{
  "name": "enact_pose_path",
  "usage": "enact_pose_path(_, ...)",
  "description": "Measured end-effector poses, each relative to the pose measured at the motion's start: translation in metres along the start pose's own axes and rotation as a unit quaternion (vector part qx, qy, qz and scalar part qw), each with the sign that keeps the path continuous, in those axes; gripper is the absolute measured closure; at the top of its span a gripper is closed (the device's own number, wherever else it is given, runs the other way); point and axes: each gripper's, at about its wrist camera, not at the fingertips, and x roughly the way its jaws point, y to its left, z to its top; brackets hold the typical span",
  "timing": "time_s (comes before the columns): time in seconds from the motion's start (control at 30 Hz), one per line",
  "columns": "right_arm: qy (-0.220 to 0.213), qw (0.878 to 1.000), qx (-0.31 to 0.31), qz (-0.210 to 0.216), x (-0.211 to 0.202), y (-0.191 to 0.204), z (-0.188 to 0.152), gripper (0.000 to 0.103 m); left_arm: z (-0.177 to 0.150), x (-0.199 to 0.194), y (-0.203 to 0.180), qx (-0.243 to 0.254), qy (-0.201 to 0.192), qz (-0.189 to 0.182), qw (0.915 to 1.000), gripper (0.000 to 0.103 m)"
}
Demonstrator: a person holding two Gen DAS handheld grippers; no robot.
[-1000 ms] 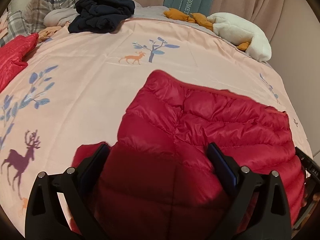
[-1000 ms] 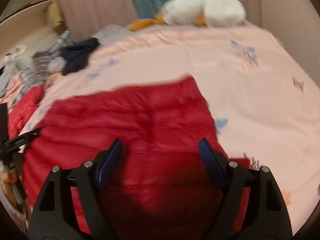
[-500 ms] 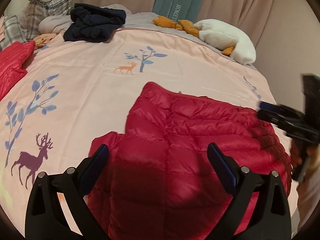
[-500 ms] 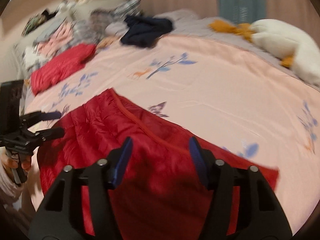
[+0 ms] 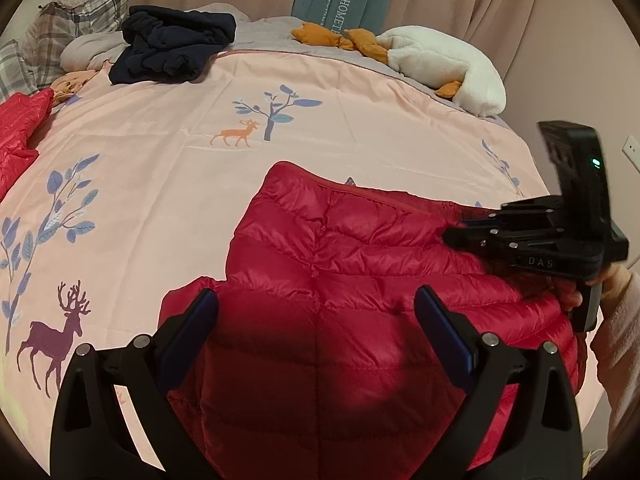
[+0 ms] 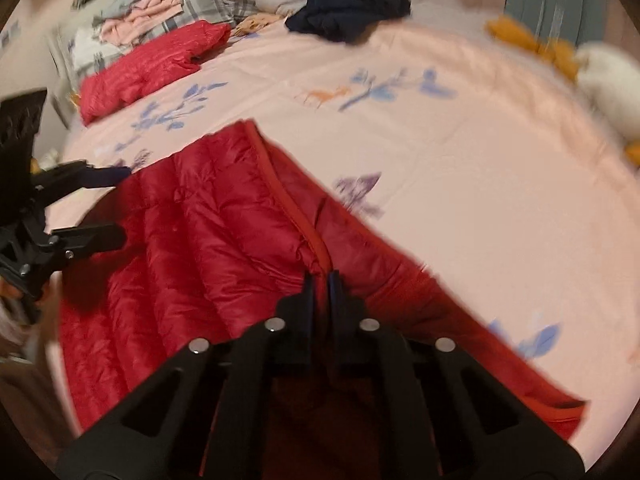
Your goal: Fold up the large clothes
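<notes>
Right claw (image 6: 320, 280) now pinching jacket (image 6: 224, 240) hem

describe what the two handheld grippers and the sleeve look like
Both the left gripper and the right gripper are matte black plastic frames with silver pivot screws and dark blue finger pads. Seen from the left wrist view, the right gripper carries white "DAS" lettering and a black block with a small green light. The sleeve is pale pink.

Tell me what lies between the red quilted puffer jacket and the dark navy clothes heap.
Only bare pink printed bedspread separates the red puffer jacket from the navy heap, shown in the left wrist view.
</notes>
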Motion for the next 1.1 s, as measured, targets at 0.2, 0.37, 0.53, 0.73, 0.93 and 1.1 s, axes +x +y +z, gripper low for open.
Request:
enact_pose_path(0.2,-0.017,0.998,-0.020,-0.062,0.016,0.009,0.017,0.097,0.001,0.009,0.002,-0.006,0.005,0.020,0.9998,0.004)
enact_pose_path(0.37,0.000,0.996,0.010,-0.091,0.030,0.001,0.018,0.074,0.001,0.019,0.011,-0.022,0.028,0.027,0.9990,0.004)
enact_pose_path(0.53,-0.068,0.991,0.072,-0.092,-0.031,-0.021,0.006,0.072,0.012,0.005,0.000,-0.009,0.010,0.015,0.9998,0.004)
enact_pose_path(0.73,-0.021,0.995,0.080,-0.060,-0.044,-0.018,-0.030,0.080,0.031,0.012,-0.037,0.031,0.005,-0.025,0.9992,0.004)
enact_pose_path(0.93,0.043,0.992,0.094,-0.076,0.003,-0.025,-0.035,0.086,0.040,0.072,-0.071,0.068,0.082,-0.028,0.9939,0.010)
enact_pose_path(1.1,0.037,0.986,0.124,-0.103,0.022,-0.043,-0.024,0.089,0.043,0.107,-0.065,0.062,0.095,0.007,0.9935,0.010)
